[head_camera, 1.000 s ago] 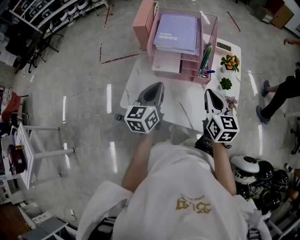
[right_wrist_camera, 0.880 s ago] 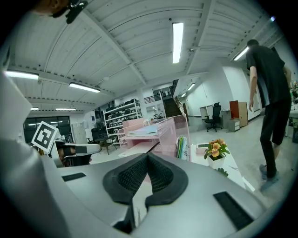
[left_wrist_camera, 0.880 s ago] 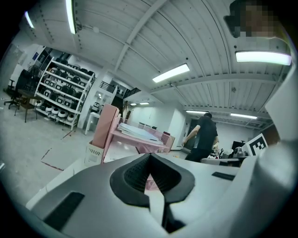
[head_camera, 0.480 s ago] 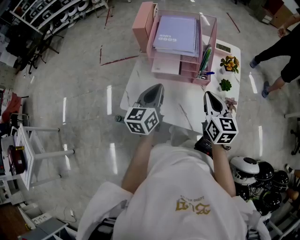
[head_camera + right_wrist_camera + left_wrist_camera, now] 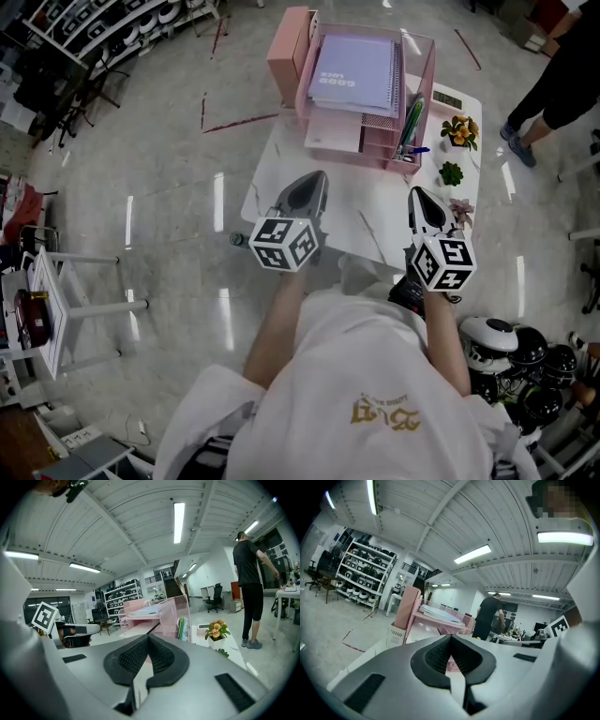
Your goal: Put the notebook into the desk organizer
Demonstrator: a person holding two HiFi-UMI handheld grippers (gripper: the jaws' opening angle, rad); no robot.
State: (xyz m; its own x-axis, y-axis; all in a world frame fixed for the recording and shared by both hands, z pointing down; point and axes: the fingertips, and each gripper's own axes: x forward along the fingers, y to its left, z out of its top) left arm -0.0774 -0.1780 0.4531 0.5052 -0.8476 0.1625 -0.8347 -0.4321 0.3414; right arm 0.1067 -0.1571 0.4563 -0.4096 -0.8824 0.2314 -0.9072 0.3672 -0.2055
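A lavender spiral notebook (image 5: 354, 70) lies flat on the top tray of the pink desk organizer (image 5: 361, 142) at the far side of the white table (image 5: 375, 220). My left gripper (image 5: 316, 177) hovers over the table's near left part, jaws shut and empty. Over the near right part my right gripper (image 5: 415, 189) is also shut with nothing in it. Both point toward the organizer and stand well short of it. In the left gripper view the left gripper (image 5: 450, 637) shows shut, the notebook (image 5: 438, 612) beyond. In the right gripper view the right gripper (image 5: 149, 637) faces the organizer (image 5: 161, 616).
Pens (image 5: 410, 117) stand in the organizer's right compartment. Small potted plants (image 5: 459, 127) (image 5: 452, 170) line the table's right edge. A person (image 5: 562, 75) stands on the floor at upper right. Helmets (image 5: 511, 347) lie at lower right, a white stool (image 5: 56, 300) at left.
The person at the upper right has walked further up the frame. Both grippers have stayed where they were, shut.
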